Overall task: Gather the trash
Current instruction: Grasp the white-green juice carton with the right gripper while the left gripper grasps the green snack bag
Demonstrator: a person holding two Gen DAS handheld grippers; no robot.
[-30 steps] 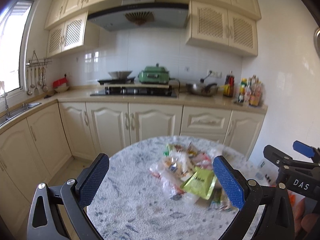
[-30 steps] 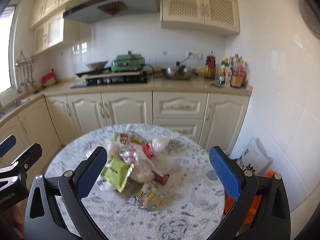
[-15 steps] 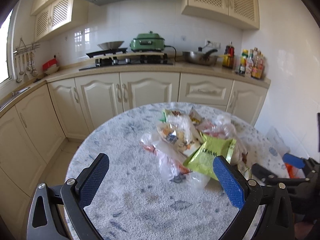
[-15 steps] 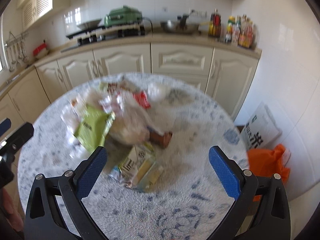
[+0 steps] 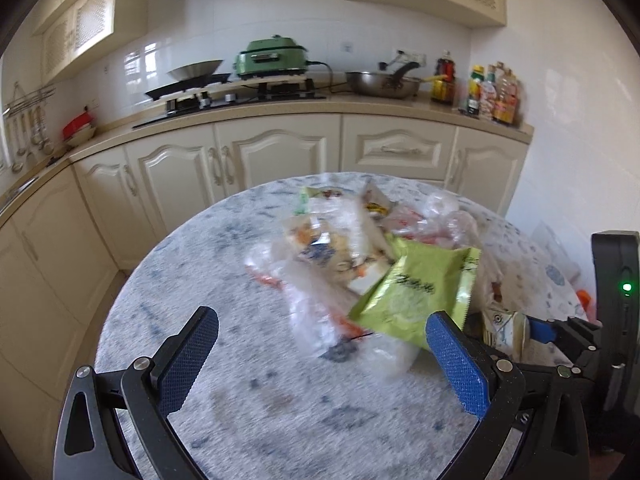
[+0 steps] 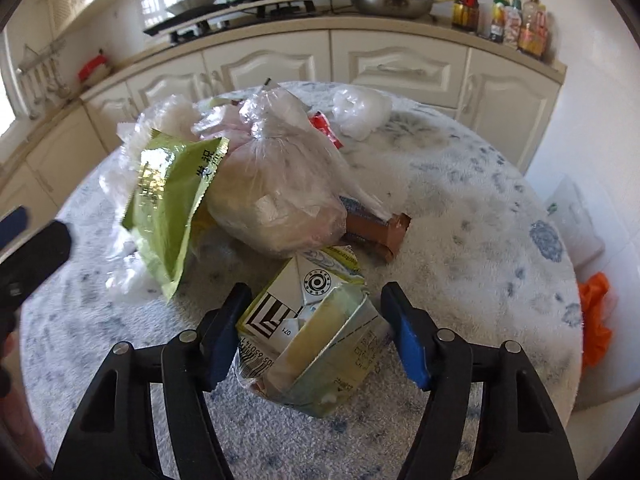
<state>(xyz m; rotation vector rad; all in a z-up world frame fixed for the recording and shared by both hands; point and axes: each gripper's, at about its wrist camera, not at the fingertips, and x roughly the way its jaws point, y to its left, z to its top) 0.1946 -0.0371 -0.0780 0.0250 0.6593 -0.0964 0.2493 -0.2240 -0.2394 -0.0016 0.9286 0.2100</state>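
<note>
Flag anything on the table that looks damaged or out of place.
The drink carton between the right gripper's closing jaws is crushed flat and torn open. Behind it, wrappers and plastic bags lie heaped on the round table.

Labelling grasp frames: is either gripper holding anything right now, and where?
Nothing is gripped yet. The right gripper has its jaws closing around the crushed pale green drink carton, across its sides. The left gripper is open above the marbled round table.

A sunlit kitchen — cream cabinets (image 5: 276,156) beneath a beige counter (image 5: 400,106), white tiled wall (image 5: 200,46) behind.
</note>
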